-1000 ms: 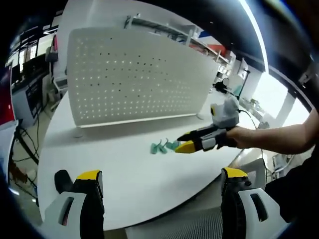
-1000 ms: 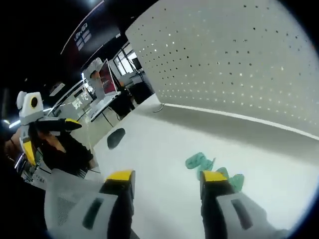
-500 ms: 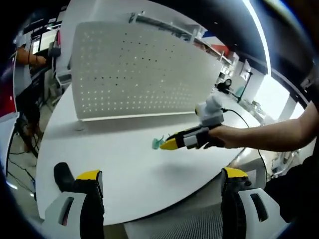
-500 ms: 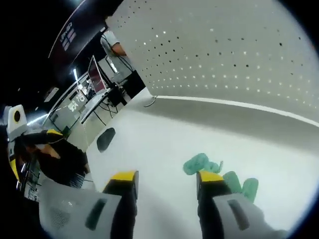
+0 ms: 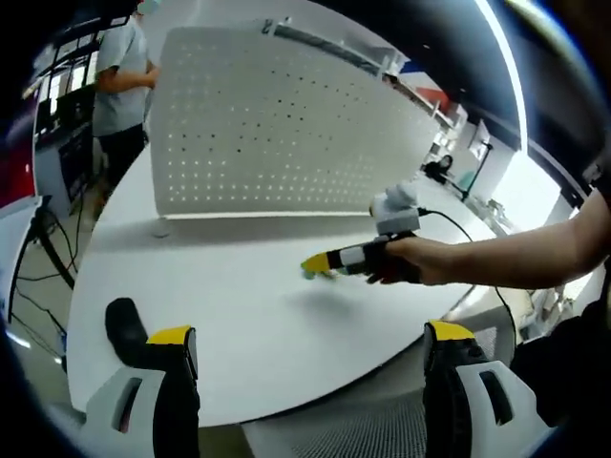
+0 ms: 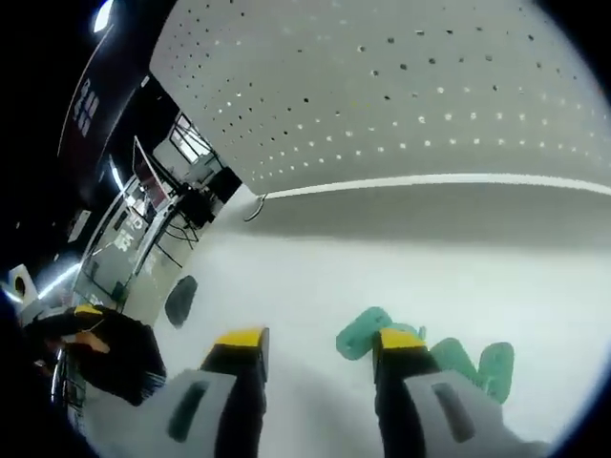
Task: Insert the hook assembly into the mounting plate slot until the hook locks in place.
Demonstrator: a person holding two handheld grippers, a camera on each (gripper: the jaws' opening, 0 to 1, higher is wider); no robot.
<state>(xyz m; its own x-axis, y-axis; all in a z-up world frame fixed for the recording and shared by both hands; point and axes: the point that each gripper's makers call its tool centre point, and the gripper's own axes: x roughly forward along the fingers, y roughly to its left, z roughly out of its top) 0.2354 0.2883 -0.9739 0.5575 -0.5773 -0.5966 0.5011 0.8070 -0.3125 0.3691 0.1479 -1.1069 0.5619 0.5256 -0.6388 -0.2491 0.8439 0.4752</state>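
The right claw (image 6: 318,351) hung low over the white bench (image 6: 315,277), its yellow-tipped jaws parted and holding nothing. The teal hook pieces (image 6: 363,331) lay on the bench at the lower centre of the right gripper view; one sat between the jaws, close against the right one, and others spread to the lower right behind that jaw. Whether any jaw touched them I could not tell. In the left gripper view the right claw (image 5: 315,265) reached in from the right at mid frame, its tip over a speck of teal. The left claw (image 5: 310,339) waited at the bottom of that frame, jaws wide and empty, well apart from the hooks. The white perforated mounting plate (image 5: 277,124) stood upright across the upper frame, beyond the hooks.

To my eye the step was picking up one hook. It wanted the claw shifted so a single piece sat squarely between the jaws, then closed gently to keep from scattering the rest.
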